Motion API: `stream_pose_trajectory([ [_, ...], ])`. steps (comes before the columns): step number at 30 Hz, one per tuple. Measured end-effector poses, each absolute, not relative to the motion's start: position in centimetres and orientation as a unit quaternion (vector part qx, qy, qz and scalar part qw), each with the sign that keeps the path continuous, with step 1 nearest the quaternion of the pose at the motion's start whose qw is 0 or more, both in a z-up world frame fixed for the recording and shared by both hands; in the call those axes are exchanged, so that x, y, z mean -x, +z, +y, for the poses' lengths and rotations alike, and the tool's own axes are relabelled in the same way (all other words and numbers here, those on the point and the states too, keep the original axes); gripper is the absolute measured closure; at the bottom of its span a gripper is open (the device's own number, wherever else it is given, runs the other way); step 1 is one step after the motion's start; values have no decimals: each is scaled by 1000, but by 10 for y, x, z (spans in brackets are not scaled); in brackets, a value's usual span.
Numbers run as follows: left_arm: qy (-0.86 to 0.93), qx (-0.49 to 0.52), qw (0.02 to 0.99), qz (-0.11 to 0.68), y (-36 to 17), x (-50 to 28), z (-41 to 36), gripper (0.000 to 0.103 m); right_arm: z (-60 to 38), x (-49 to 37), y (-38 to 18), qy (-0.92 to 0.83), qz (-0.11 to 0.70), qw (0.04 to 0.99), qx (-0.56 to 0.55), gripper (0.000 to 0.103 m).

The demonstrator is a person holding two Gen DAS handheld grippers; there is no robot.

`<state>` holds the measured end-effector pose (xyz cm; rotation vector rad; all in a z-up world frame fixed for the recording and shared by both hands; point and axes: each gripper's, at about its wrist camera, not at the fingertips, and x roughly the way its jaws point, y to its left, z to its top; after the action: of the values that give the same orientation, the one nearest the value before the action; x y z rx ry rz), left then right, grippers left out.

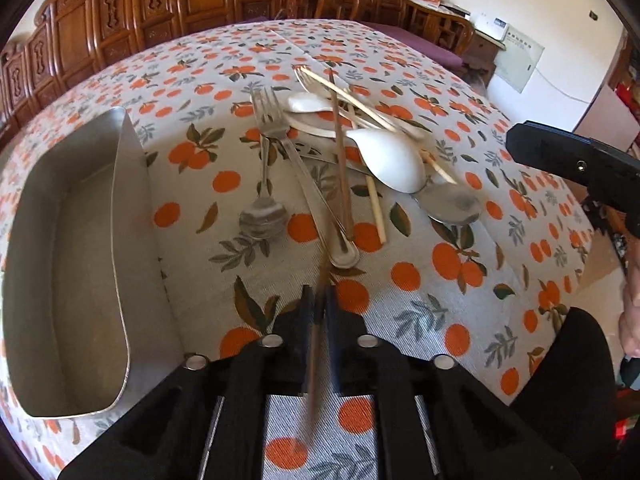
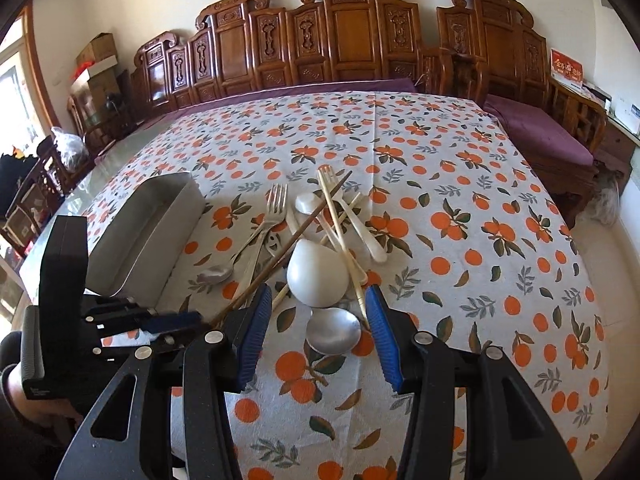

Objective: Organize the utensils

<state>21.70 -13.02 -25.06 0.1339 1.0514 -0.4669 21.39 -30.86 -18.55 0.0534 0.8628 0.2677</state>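
Chopstick [image 1: 340,152]: dark brown, near end pinched in left gripper [image 1: 319,304], far end resting across the utensil pile [image 1: 360,140] mid-table.
Right gripper [image 2: 320,312]: spread wide, holding nothing, hovering over steel spoon [image 2: 333,334].
Tray [image 1: 120,208]: metal, left of pile.
Advice: lift straight clear of white spoon [image 1: 394,164] and fork [image 1: 272,120], swing left, lay lengthwise.

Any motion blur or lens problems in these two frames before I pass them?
Left wrist view: the dark chopstick clamped in the left gripper is smeared near the lens; pile and metal tray sharp. Right wrist view: sharp throughout, the right gripper open. Both show strong fisheye curvature and black corner vignetting.
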Motion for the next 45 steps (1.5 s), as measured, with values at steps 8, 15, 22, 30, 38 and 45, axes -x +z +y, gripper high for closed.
stream_pose_trajectory([
  [8, -245, -25, 841, 482, -220, -206, -110, 99, -294, -214, -183, 131, 420, 898, -18, 52],
  [15, -239, -2, 862, 448, -187, -199, -87, 99, -271, -221, -183, 145, 418, 897, -11, 52],
  [22, -216, 15, 880, 423, -163, -201, -56, 99, -234, -238, -198, 171, 429, 887, -6, 54],
  [30, -200, 29, 889, 411, -154, -204, -32, 99, -185, -257, -223, 199, 442, 874, 27, 58],
  [38, -190, 43, 893, 407, -153, -207, -13, 99, -158, -275, -247, 192, 465, 861, 74, 62],
  [45, -192, 46, 894, 403, -150, -206, -11, 99, -159, -275, -253, 183, 465, 860, 104, 76],
])
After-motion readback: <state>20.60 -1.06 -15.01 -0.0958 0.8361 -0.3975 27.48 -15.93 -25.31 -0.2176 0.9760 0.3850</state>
